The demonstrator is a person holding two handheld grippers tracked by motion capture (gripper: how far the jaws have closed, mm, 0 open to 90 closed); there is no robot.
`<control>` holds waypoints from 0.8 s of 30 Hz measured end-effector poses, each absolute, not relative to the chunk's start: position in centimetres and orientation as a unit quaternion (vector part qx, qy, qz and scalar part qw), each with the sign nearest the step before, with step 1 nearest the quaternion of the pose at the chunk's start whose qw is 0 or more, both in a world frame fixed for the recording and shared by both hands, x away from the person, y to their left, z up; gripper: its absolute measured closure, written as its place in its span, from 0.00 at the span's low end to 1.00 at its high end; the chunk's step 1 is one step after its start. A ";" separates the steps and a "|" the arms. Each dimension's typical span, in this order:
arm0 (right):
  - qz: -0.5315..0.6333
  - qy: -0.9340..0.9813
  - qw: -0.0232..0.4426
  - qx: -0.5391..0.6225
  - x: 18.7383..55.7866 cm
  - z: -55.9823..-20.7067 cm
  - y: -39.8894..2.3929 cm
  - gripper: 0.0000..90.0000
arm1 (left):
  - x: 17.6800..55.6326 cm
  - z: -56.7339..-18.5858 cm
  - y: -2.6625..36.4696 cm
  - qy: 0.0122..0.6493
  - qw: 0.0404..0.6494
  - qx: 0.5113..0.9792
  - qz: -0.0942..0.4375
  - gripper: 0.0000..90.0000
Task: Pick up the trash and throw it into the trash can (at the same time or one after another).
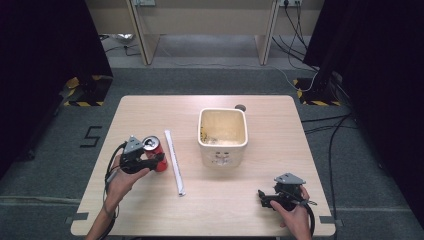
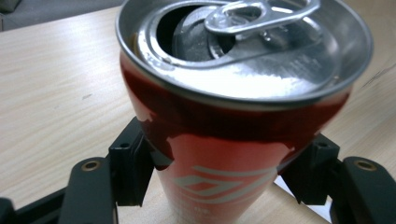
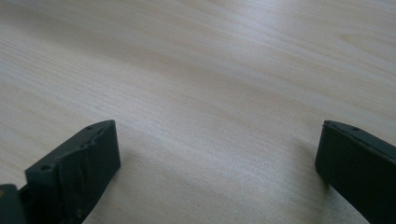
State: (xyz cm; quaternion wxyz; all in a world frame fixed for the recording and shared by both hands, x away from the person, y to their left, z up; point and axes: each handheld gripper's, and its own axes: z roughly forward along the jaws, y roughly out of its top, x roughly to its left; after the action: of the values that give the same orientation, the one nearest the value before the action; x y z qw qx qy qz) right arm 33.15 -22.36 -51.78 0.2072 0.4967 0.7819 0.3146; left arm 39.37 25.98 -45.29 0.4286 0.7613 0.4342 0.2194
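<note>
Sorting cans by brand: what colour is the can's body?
Red, with pale markings; the can shows best in the left gripper view.

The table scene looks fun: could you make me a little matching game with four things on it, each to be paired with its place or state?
Things:
1. red can
2. cream bin
3. white strip
4. right gripper

Places or states:
A. jaws spread wide over bare wood
B. lying flat between the can and the bin
C. top already opened, standing between the left gripper's jaws
D. standing open-topped near the middle of the table

Pairs: 1-C, 2-D, 3-B, 4-A
</note>
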 end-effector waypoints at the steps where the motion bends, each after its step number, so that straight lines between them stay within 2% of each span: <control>1: 0.315 0.782 0.207 0.497 33.1 -51.8 -22.4 0.00 | 39.3 -45.1 26.0 0.433 0.430 0.761 0.220 0.38; 24: 0.315 0.782 0.207 0.498 33.1 -51.8 -22.3 0.00 | 39.2 -43.0 25.4 0.417 0.449 0.765 0.199 0.38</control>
State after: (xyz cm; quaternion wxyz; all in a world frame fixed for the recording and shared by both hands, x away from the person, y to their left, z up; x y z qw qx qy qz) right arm 33.13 -22.34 -51.77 0.2065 0.4976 0.7815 0.3147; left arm 39.21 25.36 -43.00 0.4487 0.7651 0.4167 0.1990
